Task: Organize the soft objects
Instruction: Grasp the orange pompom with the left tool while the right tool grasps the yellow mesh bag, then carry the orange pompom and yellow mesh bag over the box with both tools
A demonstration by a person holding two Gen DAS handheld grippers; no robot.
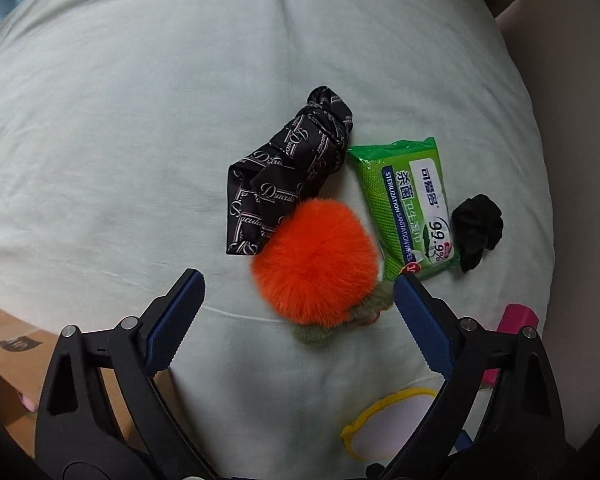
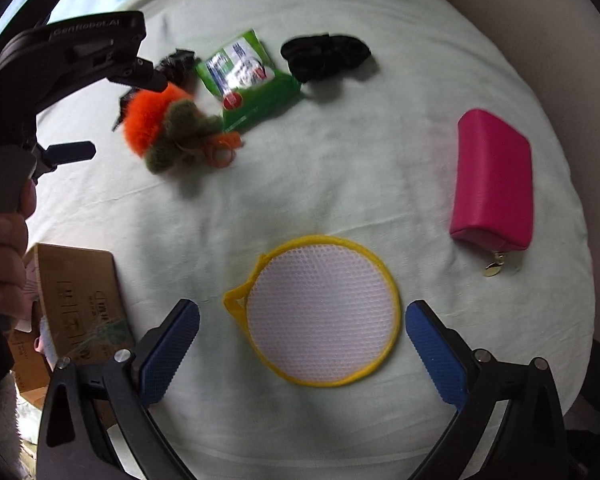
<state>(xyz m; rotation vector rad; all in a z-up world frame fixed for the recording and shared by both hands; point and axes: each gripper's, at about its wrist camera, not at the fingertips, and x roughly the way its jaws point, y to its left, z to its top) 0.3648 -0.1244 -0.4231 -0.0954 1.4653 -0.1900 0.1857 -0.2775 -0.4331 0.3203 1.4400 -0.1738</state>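
A pale green sheet (image 1: 140,140) (slightly wrinkled) is spread over most of the frame; a cardboard box (image 2: 80,304) is seen at lower left.

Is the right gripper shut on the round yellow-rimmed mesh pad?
No: the right gripper is open, and the round yellow-rimmed mesh pad lies flat between its spread fingers.

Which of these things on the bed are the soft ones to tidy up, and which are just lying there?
Soft things to tidy: orange pompom, black printed scarf, black scrunchie, wipes pack, yellow-rimmed mesh pad, pink pouch.

Just lying there: cardboard box, pale green bedsheet.
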